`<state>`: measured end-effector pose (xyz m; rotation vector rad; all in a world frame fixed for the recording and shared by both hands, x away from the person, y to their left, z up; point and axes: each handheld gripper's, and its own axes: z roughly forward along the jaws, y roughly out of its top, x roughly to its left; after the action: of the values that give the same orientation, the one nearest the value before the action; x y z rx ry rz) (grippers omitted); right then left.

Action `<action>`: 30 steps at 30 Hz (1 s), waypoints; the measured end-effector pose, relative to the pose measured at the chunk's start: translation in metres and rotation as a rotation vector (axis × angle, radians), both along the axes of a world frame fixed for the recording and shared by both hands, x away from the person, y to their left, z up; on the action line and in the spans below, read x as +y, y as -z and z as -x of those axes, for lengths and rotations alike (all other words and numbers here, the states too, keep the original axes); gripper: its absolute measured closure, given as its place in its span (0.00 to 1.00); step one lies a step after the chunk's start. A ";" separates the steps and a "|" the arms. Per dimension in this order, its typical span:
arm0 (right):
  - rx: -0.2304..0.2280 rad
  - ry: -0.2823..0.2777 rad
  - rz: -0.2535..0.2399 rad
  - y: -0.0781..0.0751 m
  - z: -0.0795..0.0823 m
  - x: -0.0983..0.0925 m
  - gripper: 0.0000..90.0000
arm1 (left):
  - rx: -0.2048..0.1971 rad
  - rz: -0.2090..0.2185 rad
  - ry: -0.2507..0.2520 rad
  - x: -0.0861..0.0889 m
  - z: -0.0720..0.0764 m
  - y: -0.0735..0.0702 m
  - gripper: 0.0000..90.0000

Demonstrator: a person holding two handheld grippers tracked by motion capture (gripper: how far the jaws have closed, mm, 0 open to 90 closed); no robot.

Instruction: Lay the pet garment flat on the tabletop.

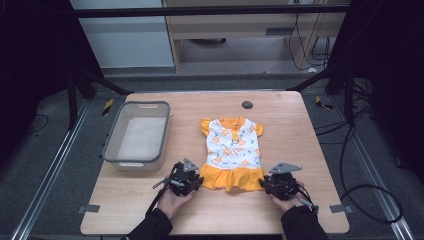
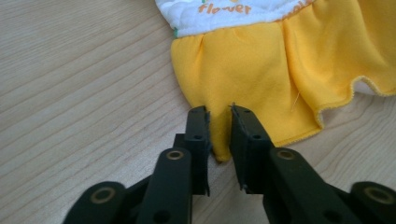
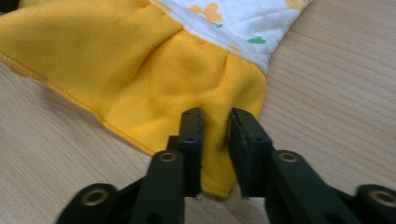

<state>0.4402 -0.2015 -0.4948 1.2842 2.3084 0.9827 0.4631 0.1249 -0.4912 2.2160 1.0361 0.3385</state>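
The fingers (image 2: 246, 140) of the left gripper (image 2: 219, 135) are seen narrowed around the lower left corner of the small dress (image 1: 232, 152), with yellow fabric between them; whether the pads are pressing it cannot be told, as a slight gap seems to remain. The right gripper (image 3: 215, 140) is set likewise at the opposite hem corner, fingers (image 3: 247, 144) close on either side of the cloth.

The dress is laid flat on the tabletop (image 1: 300, 140), neckline away from the person: a white quilted bodice printed with orange flowers, orange-yellow sleeves, and a gathered yellow skirt. A grey bin (image 1: 112, 150) stands beside it, apart.
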 end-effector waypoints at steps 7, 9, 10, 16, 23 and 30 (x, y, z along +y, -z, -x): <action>0.027 -0.011 0.001 -0.003 0.000 0.001 0.97 | 0.013 0.030 0.002 0.001 0.001 -0.004 0.96; 0.022 -0.019 -0.011 -0.006 0.001 0.000 0.97 | 0.010 0.054 -0.001 0.005 0.004 -0.009 0.96; 0.021 -0.020 -0.021 -0.008 0.003 -0.002 0.97 | 0.010 0.062 0.003 0.008 0.006 -0.012 0.96; 0.013 -0.082 -0.060 -0.018 0.016 -0.007 0.97 | 0.020 0.076 0.033 0.025 0.023 -0.024 0.96; 0.066 -0.116 -0.045 -0.014 0.029 -0.007 0.97 | 0.062 0.057 0.040 0.044 0.032 -0.019 0.96; 0.082 -0.133 -0.018 -0.010 0.033 -0.007 0.96 | 0.085 0.015 0.066 0.039 0.039 -0.009 0.95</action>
<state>0.4069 -0.2090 -0.4847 1.2118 2.4799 1.0121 0.4241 0.1642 -0.4819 2.2626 1.0037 0.2083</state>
